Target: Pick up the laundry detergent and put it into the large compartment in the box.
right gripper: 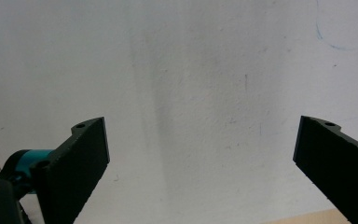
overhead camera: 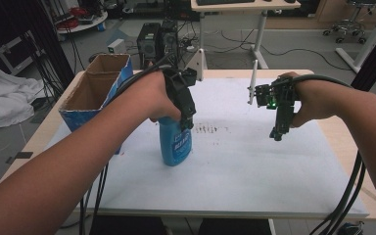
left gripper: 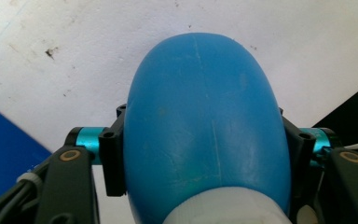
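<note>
A blue plastic bottle (overhead camera: 176, 144) with a printed label stands upright on the white sheet (overhead camera: 254, 166), left of the middle. My left gripper (overhead camera: 186, 122) comes down on it from above and is shut on its upper body. In the left gripper view the black pads (left gripper: 113, 158) press on both sides of the blue bottle (left gripper: 205, 116), whose white top (left gripper: 223, 210) shows at the bottom edge. My right gripper (overhead camera: 278, 132) hangs over the right part of the sheet, pointing down. It stands open (right gripper: 200, 158), with nothing but bare white sheet between its jaws.
An open cardboard box (overhead camera: 98, 85) with blue sides stands at the table's left edge, close to my left forearm. Faint dark marks (overhead camera: 210, 129) dot the sheet just right of the bottle. Cables trail off the front edge. Desks, computer towers and chairs stand behind the table.
</note>
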